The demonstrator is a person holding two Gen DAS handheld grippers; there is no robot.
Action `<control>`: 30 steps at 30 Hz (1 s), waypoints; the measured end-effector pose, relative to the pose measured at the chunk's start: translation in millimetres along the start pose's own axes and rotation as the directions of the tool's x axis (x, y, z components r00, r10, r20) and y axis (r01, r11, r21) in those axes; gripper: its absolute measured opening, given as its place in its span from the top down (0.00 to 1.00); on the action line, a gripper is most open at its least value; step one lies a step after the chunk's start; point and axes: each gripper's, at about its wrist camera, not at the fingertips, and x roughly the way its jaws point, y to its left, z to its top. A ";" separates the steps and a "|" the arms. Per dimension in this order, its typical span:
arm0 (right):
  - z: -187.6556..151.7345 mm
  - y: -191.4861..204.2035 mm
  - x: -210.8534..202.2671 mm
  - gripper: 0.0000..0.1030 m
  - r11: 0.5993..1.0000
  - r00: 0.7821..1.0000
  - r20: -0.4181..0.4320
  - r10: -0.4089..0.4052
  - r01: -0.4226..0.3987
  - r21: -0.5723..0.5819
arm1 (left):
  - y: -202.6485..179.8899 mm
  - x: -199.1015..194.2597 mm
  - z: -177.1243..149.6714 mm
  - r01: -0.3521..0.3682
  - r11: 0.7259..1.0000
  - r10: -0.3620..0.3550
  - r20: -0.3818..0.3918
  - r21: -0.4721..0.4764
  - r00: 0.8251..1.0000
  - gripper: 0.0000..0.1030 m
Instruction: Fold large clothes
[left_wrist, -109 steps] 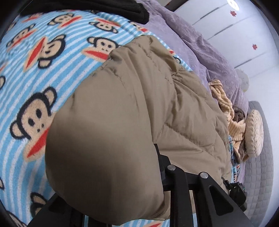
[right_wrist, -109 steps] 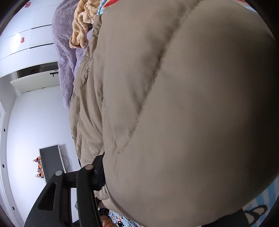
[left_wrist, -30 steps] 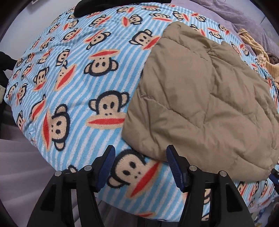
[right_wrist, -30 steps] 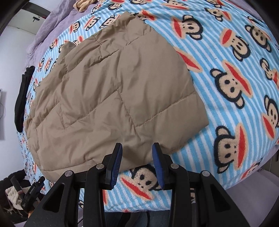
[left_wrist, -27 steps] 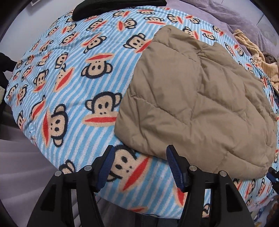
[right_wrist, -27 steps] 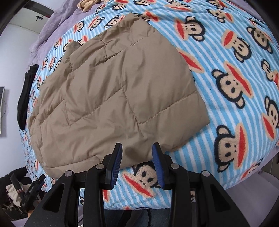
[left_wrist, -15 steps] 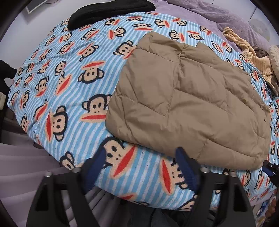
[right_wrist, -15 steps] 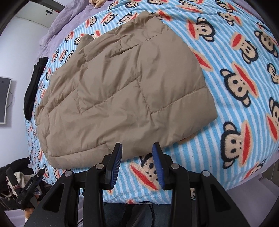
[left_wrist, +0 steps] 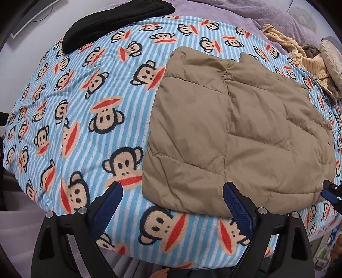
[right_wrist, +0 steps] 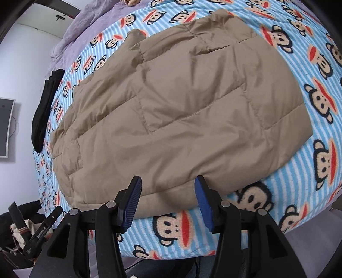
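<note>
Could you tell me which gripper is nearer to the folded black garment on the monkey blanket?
Left. The left gripper hovers on the black garment's side of the tan jacket; the right gripper hovers across it.

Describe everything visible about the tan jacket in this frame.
The jacket is tan, puffy and quilted, with stitched seams dividing it into padded panels; the shell looks like smooth, slightly creased nylon. It lies folded into a rough rectangle, flat on the monkey-print blanket, near its front edge. Both grippers hang open just short of it, touching nothing.

Jacket [left_wrist: 235, 132] on blanket [left_wrist: 85, 107] — seemingly folded.
</note>
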 end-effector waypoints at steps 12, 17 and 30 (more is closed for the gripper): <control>5.0 61.5 21.3 0.27 0.997 1.000 -0.024 -0.019 0.017 -0.080 | 11.4 40.5 19.8 0.009 0.999 -0.007 -0.059 0.033 0.998 0.08; 12.6 79.2 37.8 0.27 0.993 0.999 -0.038 -0.039 0.035 -0.110 | 27.9 51.2 28.3 0.089 0.996 -0.088 -0.079 0.008 0.993 0.08; 15.8 83.5 63.1 0.23 0.989 0.994 -0.053 -0.094 0.087 -0.118 | 75.6 97.9 89.5 0.494 0.869 -0.487 -0.132 0.023 0.863 0.08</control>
